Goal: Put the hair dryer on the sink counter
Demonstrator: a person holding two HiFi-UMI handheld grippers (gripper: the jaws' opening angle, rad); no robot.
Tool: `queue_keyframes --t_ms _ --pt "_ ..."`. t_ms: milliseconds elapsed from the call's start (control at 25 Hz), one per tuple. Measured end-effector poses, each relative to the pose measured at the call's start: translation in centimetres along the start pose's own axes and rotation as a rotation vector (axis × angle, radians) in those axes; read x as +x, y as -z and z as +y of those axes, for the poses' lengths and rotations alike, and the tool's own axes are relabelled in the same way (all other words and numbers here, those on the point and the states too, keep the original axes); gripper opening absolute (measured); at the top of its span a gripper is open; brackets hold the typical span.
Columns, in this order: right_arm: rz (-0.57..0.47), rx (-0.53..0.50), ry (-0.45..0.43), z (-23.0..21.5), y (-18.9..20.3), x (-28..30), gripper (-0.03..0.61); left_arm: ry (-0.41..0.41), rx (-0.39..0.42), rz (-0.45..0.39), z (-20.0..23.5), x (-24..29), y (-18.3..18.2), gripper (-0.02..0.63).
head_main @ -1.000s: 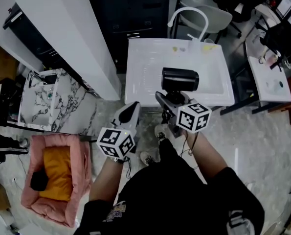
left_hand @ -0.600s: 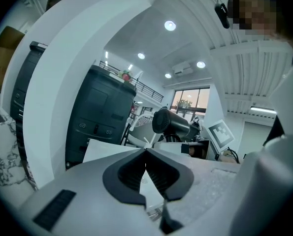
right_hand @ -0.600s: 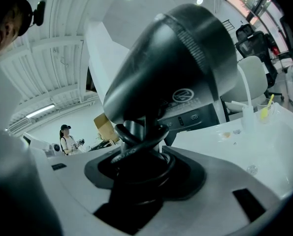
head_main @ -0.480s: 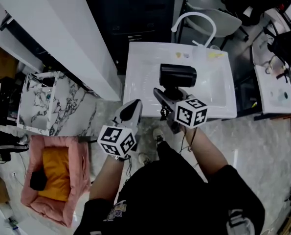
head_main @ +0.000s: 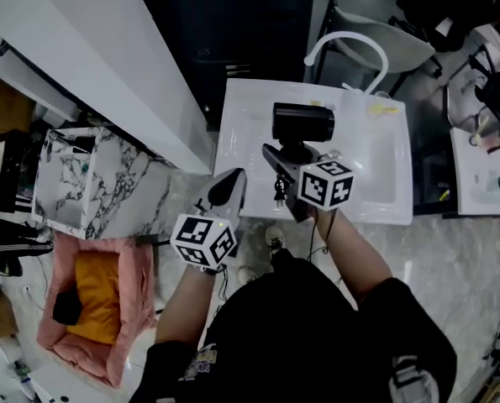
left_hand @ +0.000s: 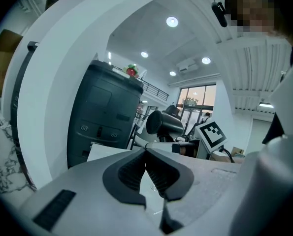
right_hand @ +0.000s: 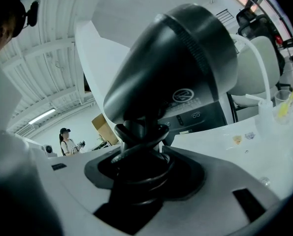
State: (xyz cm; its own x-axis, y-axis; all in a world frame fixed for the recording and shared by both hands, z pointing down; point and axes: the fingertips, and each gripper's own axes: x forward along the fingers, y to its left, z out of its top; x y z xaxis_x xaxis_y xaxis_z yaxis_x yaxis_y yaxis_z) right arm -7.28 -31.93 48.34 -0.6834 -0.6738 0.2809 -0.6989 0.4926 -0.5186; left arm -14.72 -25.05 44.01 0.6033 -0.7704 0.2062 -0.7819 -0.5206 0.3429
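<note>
Approach nearly done, set-down pending
Clamped by its handle in the right gripper [head_main: 288, 164], the black barrel-bodied hair dryer [head_main: 303, 122] has advanced over the white sink counter [head_main: 248, 145], not yet resting; the left gripper [head_main: 229, 188] follows, jaws together, empty.

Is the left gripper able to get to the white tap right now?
Probably not straight away. The left gripper is by the sink's front edge, and the hair dryer held in the right gripper sits between it and the tap.
</note>
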Motion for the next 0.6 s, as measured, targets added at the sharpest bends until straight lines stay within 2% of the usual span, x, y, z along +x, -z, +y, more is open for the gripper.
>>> queue_keyframes --t_ms 600 --pt "0.106 0.09 -0.009 -8.4 -0.5 8.9 0.219 -0.048 -0.021 0.053 4.0 8.0 0.5 0.003"
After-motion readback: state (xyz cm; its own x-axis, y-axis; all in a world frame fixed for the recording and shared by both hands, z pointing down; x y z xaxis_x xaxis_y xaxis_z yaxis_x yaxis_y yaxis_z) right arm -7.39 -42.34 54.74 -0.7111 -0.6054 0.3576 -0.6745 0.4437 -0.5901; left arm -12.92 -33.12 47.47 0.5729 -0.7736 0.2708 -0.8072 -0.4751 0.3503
